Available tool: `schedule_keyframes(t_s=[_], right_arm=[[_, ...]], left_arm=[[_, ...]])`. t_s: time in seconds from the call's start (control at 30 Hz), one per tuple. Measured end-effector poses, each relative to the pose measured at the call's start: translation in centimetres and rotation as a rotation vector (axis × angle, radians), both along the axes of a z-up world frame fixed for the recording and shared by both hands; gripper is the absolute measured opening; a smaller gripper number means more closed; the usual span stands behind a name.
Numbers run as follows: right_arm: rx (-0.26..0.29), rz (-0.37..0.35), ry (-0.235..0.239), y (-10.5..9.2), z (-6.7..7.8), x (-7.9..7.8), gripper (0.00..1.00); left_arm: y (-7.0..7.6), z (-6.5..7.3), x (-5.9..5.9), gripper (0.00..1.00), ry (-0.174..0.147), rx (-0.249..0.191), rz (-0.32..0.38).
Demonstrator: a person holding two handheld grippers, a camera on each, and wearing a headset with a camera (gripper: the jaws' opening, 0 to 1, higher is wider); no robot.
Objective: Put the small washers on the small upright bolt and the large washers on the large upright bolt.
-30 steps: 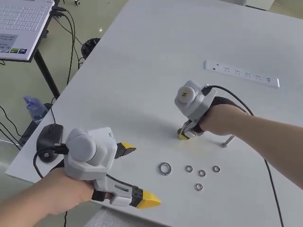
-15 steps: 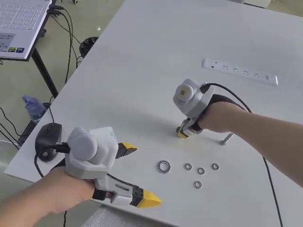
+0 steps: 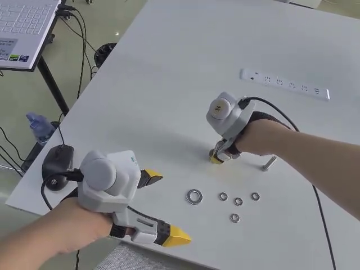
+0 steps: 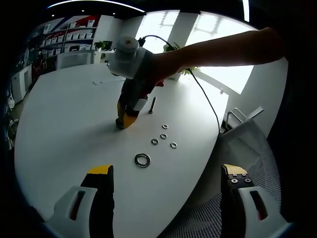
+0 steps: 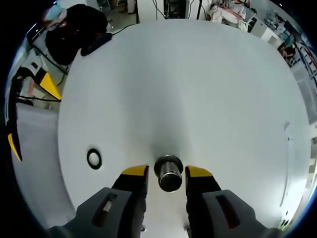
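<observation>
My right gripper point(image 3: 216, 158) points down at the white table point(image 3: 169, 73), shut on the large bolt point(image 5: 169, 173), which stands upright between the yellow fingertips point(image 5: 134, 172). The small bolt point(image 3: 269, 163) lies flat just right of that hand, and it appears as a thin small bolt point(image 4: 152, 104) in the left gripper view. One large washer point(image 3: 194, 197) and several small washers point(image 3: 238, 201) lie loose in front of the right gripper. My left gripper point(image 3: 164, 206) hovers open near the table's front edge, nothing between its fingers, with the large washer point(image 4: 142, 160) ahead of it.
A white power strip point(image 3: 284, 84) lies at the back right of the table. Off the left edge are a laptop point(image 3: 22, 28), a blue spray bottle point(image 3: 40, 126) and a black device point(image 3: 56, 163) with cables. The table's front edge runs close under the left gripper.
</observation>
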State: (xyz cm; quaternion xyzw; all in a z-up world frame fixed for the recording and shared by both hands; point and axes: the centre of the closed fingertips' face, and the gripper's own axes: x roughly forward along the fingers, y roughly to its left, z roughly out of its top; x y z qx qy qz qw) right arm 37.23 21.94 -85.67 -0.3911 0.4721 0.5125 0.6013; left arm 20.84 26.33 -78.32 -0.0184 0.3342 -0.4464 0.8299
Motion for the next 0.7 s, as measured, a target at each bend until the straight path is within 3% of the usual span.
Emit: schedule_keyframes(t_s=[0.13, 0.7], right_arm=[[0.012, 0.013, -0.010, 0.2, 0.2, 0.1, 0.37], [0.020, 0.023, -0.007, 0.1, 1.2, 0.6, 0.38]], left_arm=[[0.1, 0.0, 0.0, 0.89, 0.002, 0.001, 0.000], [-0.1, 0.1, 0.2, 0.89, -0.007, 0.001, 0.000]])
